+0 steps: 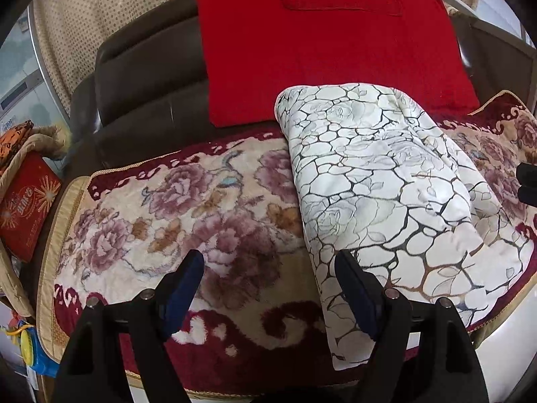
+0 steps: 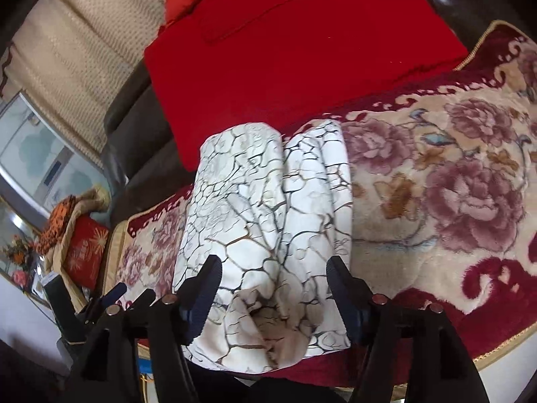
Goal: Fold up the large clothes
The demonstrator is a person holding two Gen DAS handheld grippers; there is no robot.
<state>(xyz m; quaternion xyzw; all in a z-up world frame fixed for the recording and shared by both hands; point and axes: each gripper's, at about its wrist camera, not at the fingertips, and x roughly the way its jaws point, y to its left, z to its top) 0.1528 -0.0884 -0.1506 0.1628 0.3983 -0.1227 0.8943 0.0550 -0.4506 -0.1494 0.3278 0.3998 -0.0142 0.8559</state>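
— Left wrist view first: what do we have in front of us?

— We see our left gripper (image 1: 268, 288) with its fingers spread wide, hovering above the floral plush blanket (image 1: 188, 208) that covers the sofa seat. Nothing sits between the pads. The white crackle-print garment (image 1: 386, 194) lies folded into a long bundle from 12 to 5 o'clock of the gripper, its near end just beside our right-hand finger.

— And from the right wrist?

— Our right gripper (image 2: 272, 282) is also spread apart, the fingers straddling the near end of the same folded garment (image 2: 268, 208). We cannot tell whether the pads touch the cloth. The bundle shows two rolled lobes running toward 12 o'clock, where it meets a red cloth (image 2: 285, 53) draped over the dark leather sofa back (image 2: 134, 124).

— Any containers?

— At 9 o'clock in the left view, a beige padded fabric bin (image 1: 20, 164) beside the sofa holds a red gift box (image 1: 27, 208) printed with gold starbursts, with an orange patterned cloth (image 1: 13, 134) above it. Behind, at 11 o'clock, a beige dotted curtain (image 1: 84, 16) hangs.
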